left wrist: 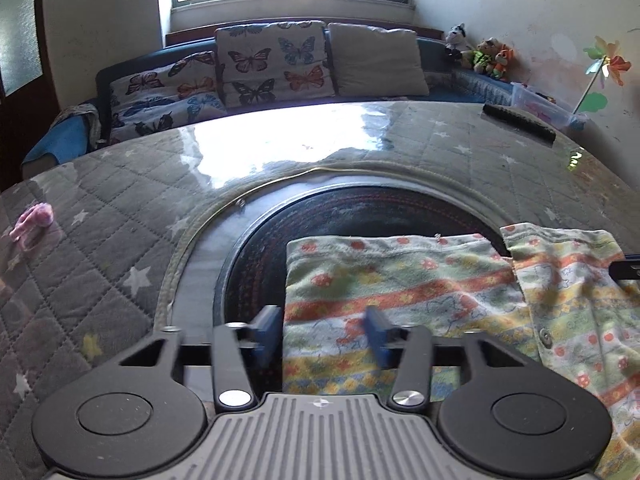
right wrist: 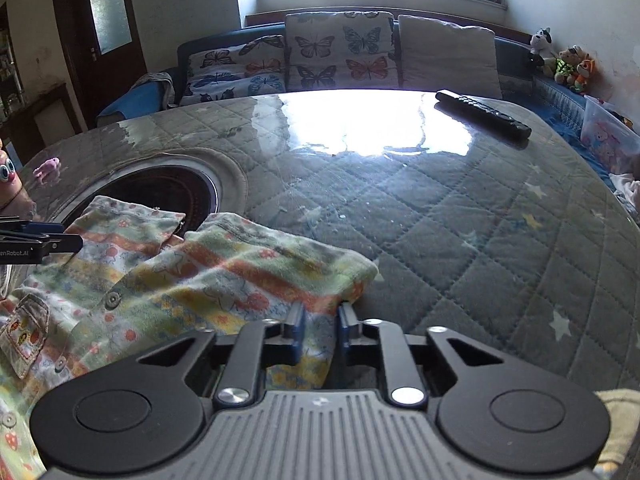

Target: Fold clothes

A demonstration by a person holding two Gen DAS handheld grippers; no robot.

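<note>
Left wrist view: I see the small pink toy (left wrist: 34, 220) far left on the quilted table (left wrist: 120, 200), then the dark round recess (left wrist: 360, 216) in the middle, with the patterned garment (left wrist: 400, 292) lying over its near edge.

Left gripper (left wrist: 322, 332): my fingers stand spread apart, released, grasping nothing. One blue pad sits just off the garment's left edge, the other over the cloth, so that edge runs up between them.

Garment lie: from this hand the cloth spreads forward and off to the right; its stripes run roughly across my view. A second flap (left wrist: 572, 300) with a snap button overlaps to the right.

Right wrist view: the left gripper's tip pokes in at the far left; the garment's buttoned front and little pocket (right wrist: 24, 332) come next, then the sleeve-like fold (right wrist: 280, 264) reaching right toward bare table.

Right gripper (right wrist: 320, 330): my fingers are drawn close with cloth between them; I judge them clenched on the garment's right-hand fold, though the contact itself is partly hidden.

Deciding relation: I judge the left hand must close on the left edge directly ahead before any fold across the garment's width.

Far right: a remote control (right wrist: 484, 114) lies well apart.
</note>
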